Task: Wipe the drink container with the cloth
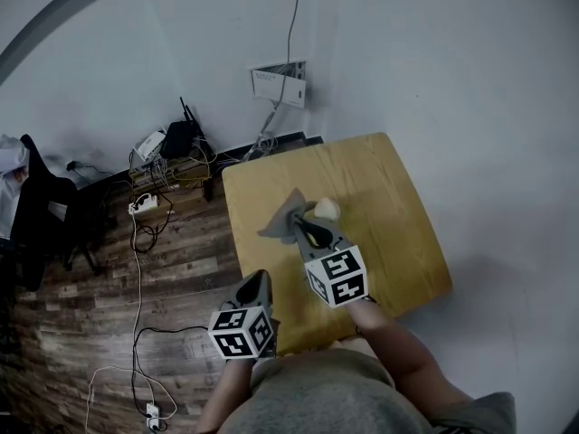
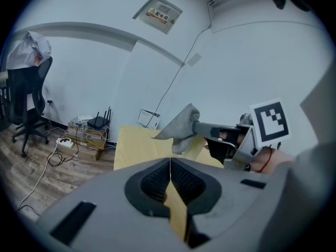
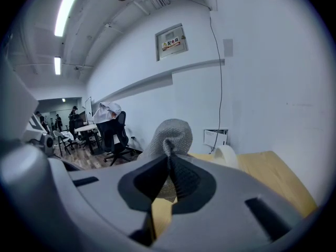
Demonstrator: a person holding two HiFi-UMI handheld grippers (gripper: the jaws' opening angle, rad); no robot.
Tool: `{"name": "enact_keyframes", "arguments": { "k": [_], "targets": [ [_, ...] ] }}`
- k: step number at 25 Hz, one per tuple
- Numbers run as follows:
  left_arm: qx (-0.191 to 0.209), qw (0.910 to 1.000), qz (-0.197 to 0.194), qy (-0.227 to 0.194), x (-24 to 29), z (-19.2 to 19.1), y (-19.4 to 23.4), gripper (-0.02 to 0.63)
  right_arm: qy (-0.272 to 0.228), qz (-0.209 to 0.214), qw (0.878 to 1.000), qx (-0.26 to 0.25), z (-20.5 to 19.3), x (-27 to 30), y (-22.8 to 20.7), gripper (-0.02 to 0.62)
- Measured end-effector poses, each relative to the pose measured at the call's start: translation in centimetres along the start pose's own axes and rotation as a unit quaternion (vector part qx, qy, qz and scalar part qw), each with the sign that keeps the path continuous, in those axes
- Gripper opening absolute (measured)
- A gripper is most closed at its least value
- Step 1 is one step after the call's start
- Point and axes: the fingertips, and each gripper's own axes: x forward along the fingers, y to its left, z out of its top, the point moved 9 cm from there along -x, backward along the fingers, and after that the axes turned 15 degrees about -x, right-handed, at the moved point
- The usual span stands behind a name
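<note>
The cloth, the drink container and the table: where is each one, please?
cloth [image 1: 280, 217], head view, middle of the grey fabric
drink container [image 1: 327, 210], head view, its pale rounded side
table [image 1: 384, 197], head view, bare wooden top

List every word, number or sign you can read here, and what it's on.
No text reads clearly.
Wall panel: coloured label with characters, too small to read.
Low wall box: lines of print, too blurred.
Marker cubes: black-and-white square patterns, no words.
</note>
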Motion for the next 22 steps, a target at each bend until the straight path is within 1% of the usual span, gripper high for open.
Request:
{"name": "enact_keyframes", "arguments": {
  "k": [4,9,15,22],
  "targets": [
    [0.002,1.0,-0.002,0.003,0.2,-0.1,-0.2,0.003,0.006,-0.015,1.0,0.006,-0.5,-0.3,-0.4,0.01],
    [0.004,0.9999,-0.006,0.008,0.3,-0.2,-0.3,0.003,0.018,-0.025,0.999,0.018,-1.5,-0.6,-0.1,0.009],
    [0.006,0.9999,-0.004,0.012,0.3,-0.3,-0.3,0.003,0.045,-0.04,0.998,0.036,-3.5,-0.6,-0.4,0.009],
    [0.006,0.9999,-0.002,0.014,0.0,-0.1,0.1,0.003,0.08,-0.039,0.994,0.065,-5.6,0.0,-0.1,0.009]
  ]
}}
